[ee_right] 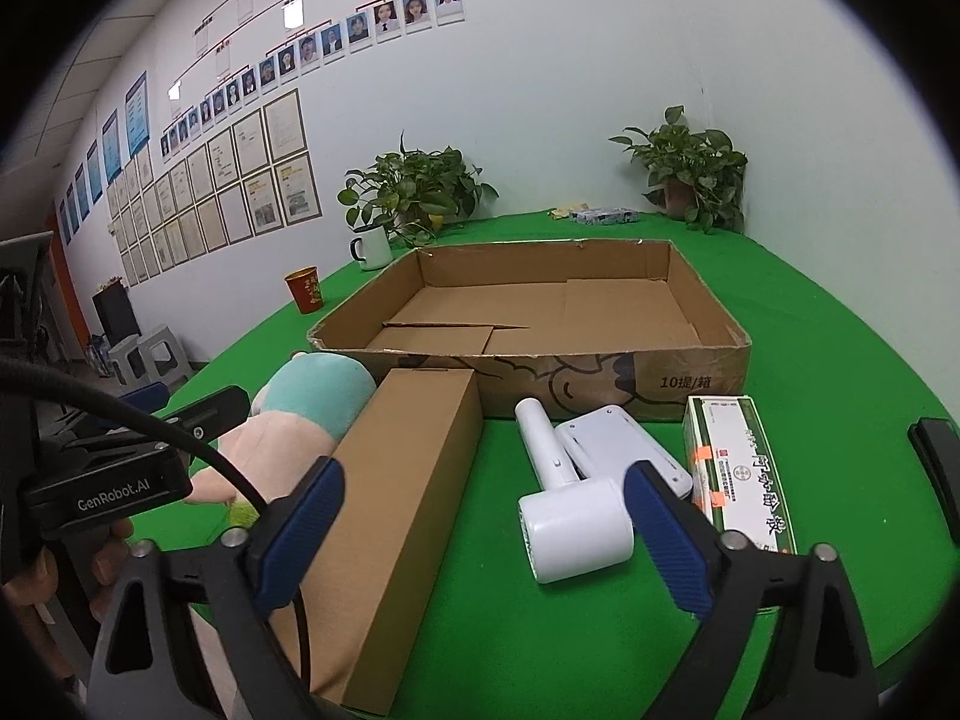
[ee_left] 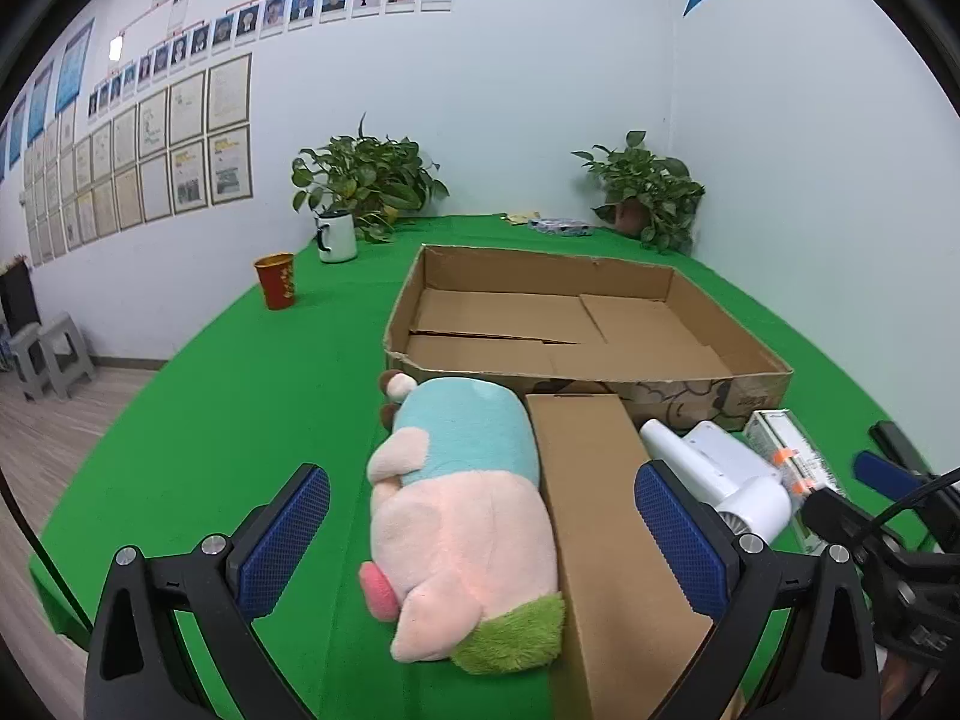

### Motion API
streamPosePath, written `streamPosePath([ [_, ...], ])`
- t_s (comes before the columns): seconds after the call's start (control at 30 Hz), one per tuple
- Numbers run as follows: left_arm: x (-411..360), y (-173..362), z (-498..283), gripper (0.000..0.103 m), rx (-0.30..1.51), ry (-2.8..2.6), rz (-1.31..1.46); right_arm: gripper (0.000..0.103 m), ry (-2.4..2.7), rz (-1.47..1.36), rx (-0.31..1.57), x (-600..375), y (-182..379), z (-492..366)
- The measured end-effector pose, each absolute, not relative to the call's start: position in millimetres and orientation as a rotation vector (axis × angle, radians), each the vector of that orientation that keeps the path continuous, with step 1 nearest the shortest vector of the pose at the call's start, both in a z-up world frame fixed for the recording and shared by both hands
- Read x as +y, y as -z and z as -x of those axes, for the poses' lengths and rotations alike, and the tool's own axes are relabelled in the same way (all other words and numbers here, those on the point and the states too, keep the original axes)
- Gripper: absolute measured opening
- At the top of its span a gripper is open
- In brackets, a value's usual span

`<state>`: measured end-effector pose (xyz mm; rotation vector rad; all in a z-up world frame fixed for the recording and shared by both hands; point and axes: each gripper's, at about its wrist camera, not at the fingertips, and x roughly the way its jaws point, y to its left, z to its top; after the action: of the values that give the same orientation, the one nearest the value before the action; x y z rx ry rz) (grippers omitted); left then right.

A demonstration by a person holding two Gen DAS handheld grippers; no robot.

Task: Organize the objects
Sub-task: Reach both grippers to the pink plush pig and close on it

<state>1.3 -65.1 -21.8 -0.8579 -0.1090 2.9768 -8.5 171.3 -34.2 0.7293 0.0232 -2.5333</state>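
A pink, teal and green plush toy (ee_left: 462, 516) lies on the green table, beside a long closed cardboard box (ee_left: 606, 528). My left gripper (ee_left: 480, 546) is open, its pads on either side of the toy and the box, above them. In the right wrist view the long box (ee_right: 396, 516) lies left, a white handheld device (ee_right: 570, 510) in the middle, and a green-and-white carton (ee_right: 741, 468) right. My right gripper (ee_right: 483, 531) is open, above the long box and the white device. A large open cardboard tray (ee_right: 540, 324) stands behind; nothing lies in it.
A red cup (ee_left: 276, 279), a white mug (ee_left: 336, 237) and two potted plants (ee_left: 366, 180) stand at the table's far side. A small blue-and-white packet (ee_right: 603, 216) lies far back. A black object (ee_right: 936, 468) lies at the right edge. Grey stools (ee_left: 51, 354) stand on the floor left.
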Motion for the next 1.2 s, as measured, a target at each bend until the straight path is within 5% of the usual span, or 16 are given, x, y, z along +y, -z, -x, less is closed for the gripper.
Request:
streamPosePath([
  [0.1, -70.3, 20.8, 0.0, 0.095, -0.180, -2.938, 0.855, 0.035, 2.581, -0.706, 0.094, 164.5, 31.2, 5.7],
  [0.17, -71.5, 20.0, 0.7, 0.056, -0.181, -2.915, 0.842, 0.028, 2.589, -0.696, 0.113, 161.6, 29.2, 6.0],
  [0.2, -71.7, 20.1, 2.0, 0.023, -0.176, -2.897, 0.849, 0.028, 2.583, -0.698, 0.119, 160.0, 28.6, 7.0],
  [0.23, -72.7, 20.8, 3.8, 0.013, -0.182, -2.882, 0.868, 0.029, 2.578, -0.700, 0.122, 159.2, 28.6, 8.3],
  [0.27, -74.3, 21.3, 4.6, 0.013, -0.193, -2.876, 0.873, 0.032, 2.579, -0.707, 0.127, 157.9, 28.6, 9.7],
  [0.33, -75.2, 20.0, 3.2, 0.021, -0.185, -2.894, 0.856, 0.074, 2.567, -0.717, 0.134, 154.9, 28.9, 12.2],
  [0.37, -75.8, 19.3, 2.3, 0.031, -0.173, -2.910, 0.850, 0.082, 2.546, -0.708, 0.125, 153.6, 28.7, 12.3],
  [0.43, -80.0, 17.1, -0.4, 0.103, -0.177, -2.947, 0.826, 0.083, 2.534, -0.696, 0.135, 149.4, 27.9, 10.5],
  [1.2, -114.4, 61.8, 30.9, 0.102, -0.384, -2.671, 1.028, 0.084, 2.357, -0.709, 0.276, 110.3, 30.6, 5.4],
])
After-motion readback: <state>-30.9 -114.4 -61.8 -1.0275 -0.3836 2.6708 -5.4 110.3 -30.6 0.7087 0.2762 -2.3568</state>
